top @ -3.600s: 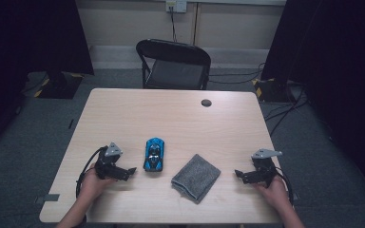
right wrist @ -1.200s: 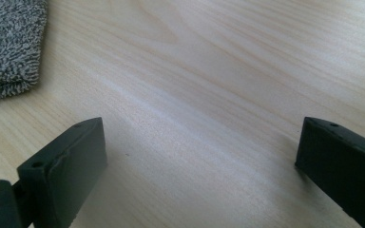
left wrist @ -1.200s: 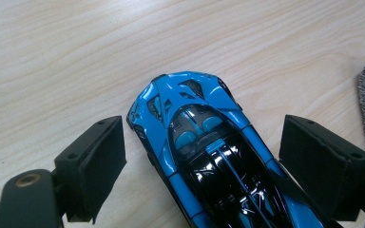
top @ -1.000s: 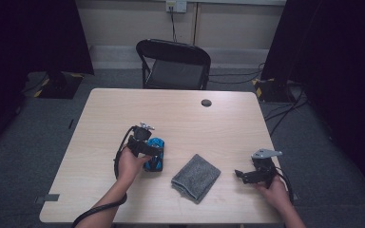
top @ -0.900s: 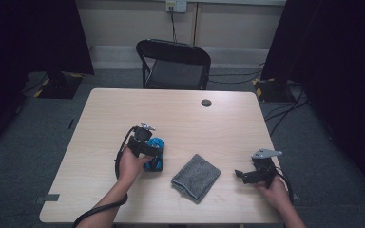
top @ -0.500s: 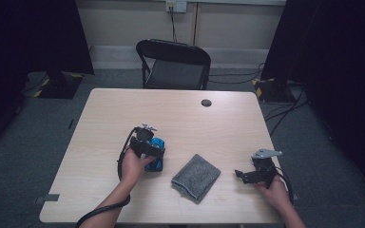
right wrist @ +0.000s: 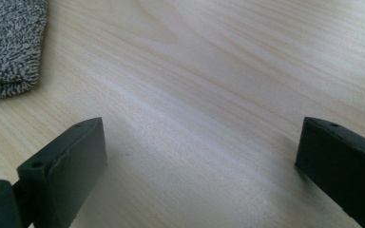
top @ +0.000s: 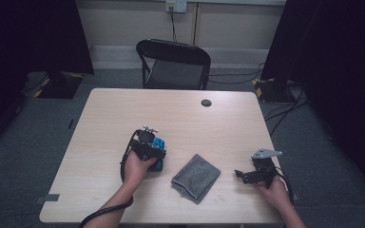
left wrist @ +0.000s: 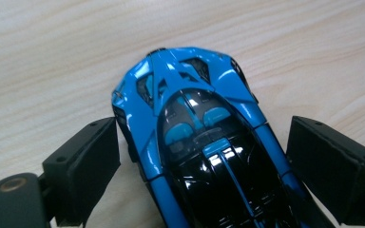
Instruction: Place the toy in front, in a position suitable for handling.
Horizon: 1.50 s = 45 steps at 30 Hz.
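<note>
Overhead, the high view shows the left gripper set down over the blue toy car at the table's near-left middle. A folded grey cloth lies just to the car's right, apart from it. The right gripper rests near the table's right edge, well apart from both.

Left gripper view: the jaws stand wide, one on each side of the car's body. A gap shows at the right jaw; at the left jaw, contact cannot be told. The car sits flat on the wood.

Right gripper view: the jaws stand wide over bare wood, nothing between them. The cloth's corner lies at upper left.
</note>
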Tool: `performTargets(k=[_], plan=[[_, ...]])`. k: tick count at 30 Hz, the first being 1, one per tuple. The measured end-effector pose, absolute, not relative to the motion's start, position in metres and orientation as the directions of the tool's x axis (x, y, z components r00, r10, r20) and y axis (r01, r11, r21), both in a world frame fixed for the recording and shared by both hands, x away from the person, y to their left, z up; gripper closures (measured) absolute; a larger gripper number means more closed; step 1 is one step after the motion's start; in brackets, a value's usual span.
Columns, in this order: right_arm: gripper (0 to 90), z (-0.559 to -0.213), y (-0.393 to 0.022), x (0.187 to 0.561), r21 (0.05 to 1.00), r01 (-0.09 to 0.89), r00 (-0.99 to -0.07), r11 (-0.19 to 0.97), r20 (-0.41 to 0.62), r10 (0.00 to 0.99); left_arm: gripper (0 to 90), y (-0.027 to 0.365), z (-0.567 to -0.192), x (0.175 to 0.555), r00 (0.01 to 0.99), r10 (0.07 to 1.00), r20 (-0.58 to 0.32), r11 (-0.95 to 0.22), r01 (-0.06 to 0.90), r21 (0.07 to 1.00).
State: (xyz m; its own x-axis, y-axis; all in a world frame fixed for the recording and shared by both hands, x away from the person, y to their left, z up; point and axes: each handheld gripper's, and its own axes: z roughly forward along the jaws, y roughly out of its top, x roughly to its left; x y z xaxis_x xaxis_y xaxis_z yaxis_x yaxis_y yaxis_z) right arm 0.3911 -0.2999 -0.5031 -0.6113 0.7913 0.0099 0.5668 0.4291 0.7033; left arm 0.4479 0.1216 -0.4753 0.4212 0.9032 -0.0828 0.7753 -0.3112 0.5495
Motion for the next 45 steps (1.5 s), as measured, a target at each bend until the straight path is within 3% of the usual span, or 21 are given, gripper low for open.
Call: performTargets(k=[7, 10, 23, 30, 35, 45], plan=[[2.2, -0.503, -0.3, 0.391, 0.704, 0.566, -0.611, 0.429, 0.009, 0.791, 8.8, 0.119, -0.481, 0.448, 0.428, 0.902, -0.062, -0.326, 0.767, 0.553], [2.2, -0.503, -0.3, 0.391, 0.704, 0.567, -0.611, 0.429, 0.01, 0.791, 9.5, 0.121, -0.482, 0.451, 0.413, 0.904, -0.111, -0.299, 0.796, 0.526], [2.2, -0.503, -0.3, 0.391, 0.704, 0.566, -0.611, 0.429, 0.01, 0.791, 16.3, 0.111, -0.479, 0.448, 0.352, 0.935, -0.043, -0.288, 0.825, 0.486], [2.2, -0.503, -0.3, 0.391, 0.704, 0.566, -0.611, 0.429, 0.01, 0.791, 24.0, 0.116, -0.476, 0.452, 0.387, 0.918, -0.088, -0.3, 0.823, 0.482], [2.2, -0.503, -0.3, 0.391, 0.704, 0.566, -0.611, 0.429, 0.01, 0.791, 24.8, 0.115, -0.474, 0.454, 0.458, 0.885, -0.081, -0.369, 0.797, 0.477], [2.2, -0.503, -0.3, 0.391, 0.704, 0.566, -0.611, 0.429, 0.009, 0.791, 25.1, 0.121, -0.469, 0.464, 0.49, 0.87, -0.056, -0.404, 0.774, 0.488]])
